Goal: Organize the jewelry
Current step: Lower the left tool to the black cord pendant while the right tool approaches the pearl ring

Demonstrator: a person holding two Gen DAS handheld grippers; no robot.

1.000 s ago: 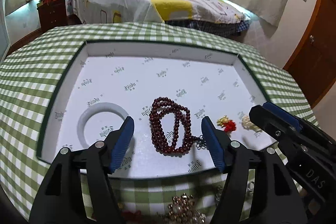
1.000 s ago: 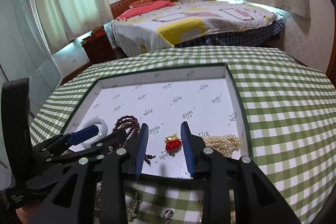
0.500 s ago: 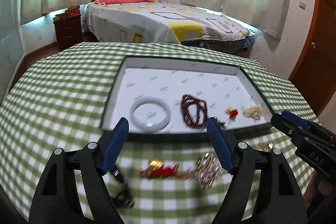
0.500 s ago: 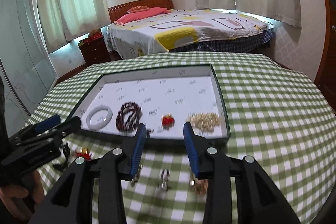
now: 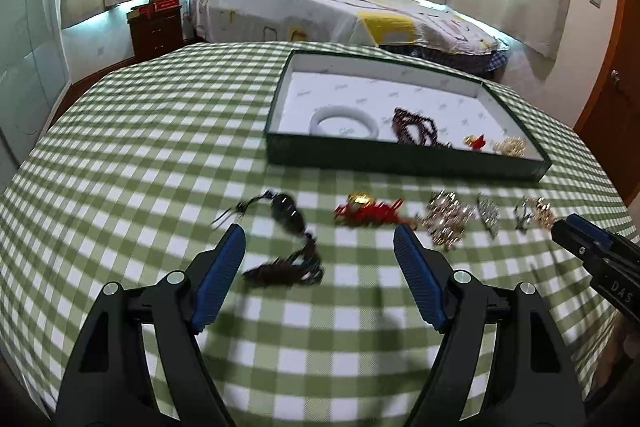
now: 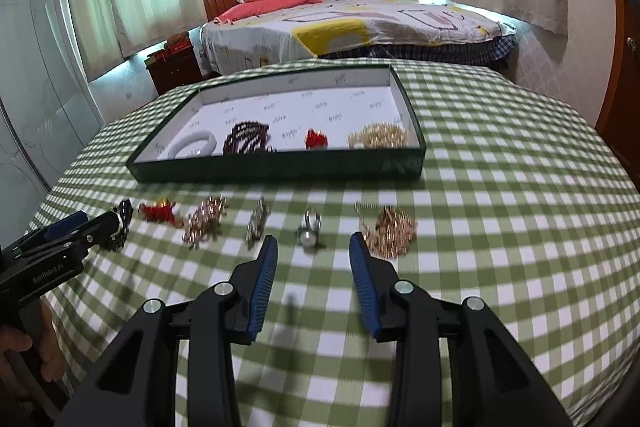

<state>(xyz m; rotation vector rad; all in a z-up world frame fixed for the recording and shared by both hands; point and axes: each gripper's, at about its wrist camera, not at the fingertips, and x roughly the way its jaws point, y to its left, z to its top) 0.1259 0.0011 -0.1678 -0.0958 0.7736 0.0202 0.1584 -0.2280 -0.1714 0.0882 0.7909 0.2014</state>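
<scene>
A dark green tray (image 5: 400, 161) (image 6: 280, 169) with a white lining holds a white bangle (image 5: 344, 121) (image 6: 192, 147), a dark red bead string (image 5: 414, 129) (image 6: 246, 139), a small red charm (image 5: 474, 142) (image 6: 316, 139) and a pale pearl heap (image 5: 510, 146) (image 6: 378, 139). Loose jewelry lies in a row in front of the tray: a dark tasselled piece (image 5: 290, 239), a red knot charm (image 5: 366, 209) (image 6: 158, 211), a gold cluster (image 5: 446, 219) (image 6: 204, 221), a silver brooch (image 6: 258, 221), a pearl ring (image 6: 309, 229) and a gold chain heap (image 6: 392, 229). My left gripper (image 5: 320, 275) is open and empty above the dark piece. My right gripper (image 6: 313, 281) is open and empty, just short of the pearl ring.
The table has a green and white checked cloth (image 6: 500, 227). A bed (image 5: 340, 11), a dark nightstand (image 5: 156, 29) and a wooden door (image 5: 612, 79) stand beyond it. Each gripper shows at the edge of the other's view.
Both grippers have pulled back from over the tray toward me. The loose jewelry row in front of the tray has come into view. Both stay open and empty.
</scene>
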